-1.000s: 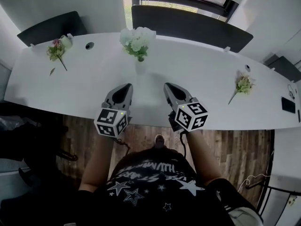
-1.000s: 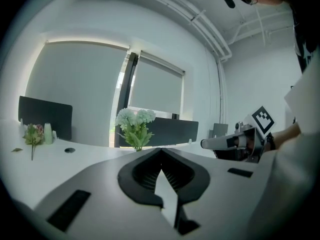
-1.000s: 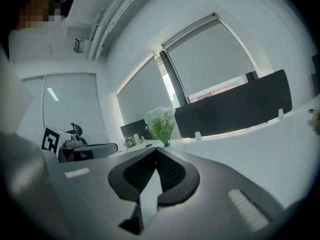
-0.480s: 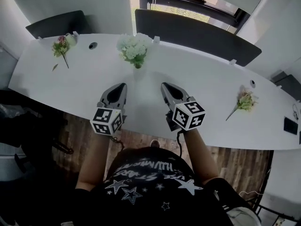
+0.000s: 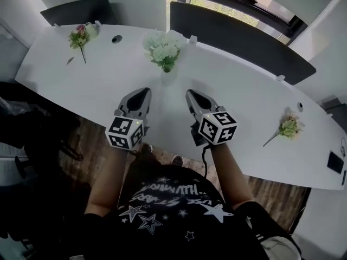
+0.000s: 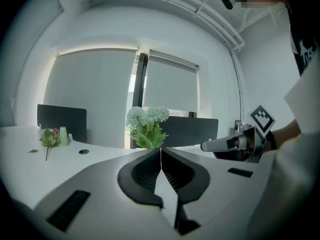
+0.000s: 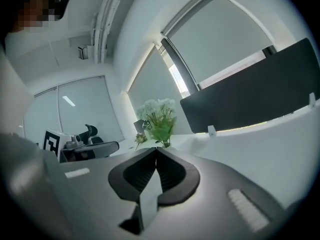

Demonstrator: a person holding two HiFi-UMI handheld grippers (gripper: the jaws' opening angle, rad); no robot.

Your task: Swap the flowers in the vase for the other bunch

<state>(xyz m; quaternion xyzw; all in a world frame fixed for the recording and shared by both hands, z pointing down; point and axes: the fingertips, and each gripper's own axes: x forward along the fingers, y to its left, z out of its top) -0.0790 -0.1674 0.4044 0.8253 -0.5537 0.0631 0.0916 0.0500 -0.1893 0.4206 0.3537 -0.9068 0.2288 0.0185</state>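
OK, head view: vase w/ white flowers stands just ahead, between left gripper & right gripper; stems upright, both about equally near. Left gripper view: jaws shut, empty, flowers dead ahead. Right gripper view: I read the same.

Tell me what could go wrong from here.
1. The left gripper and the right gripper are both shut; pushed forward like that, they could knock the vase over.
2. The white flowers look top-heavy on that narrow vase; pulling them without steadying it may tip it.
3. Two loose bunches lie far apart, the pink bunch and the pale bunch: the wrong one could be fetched.
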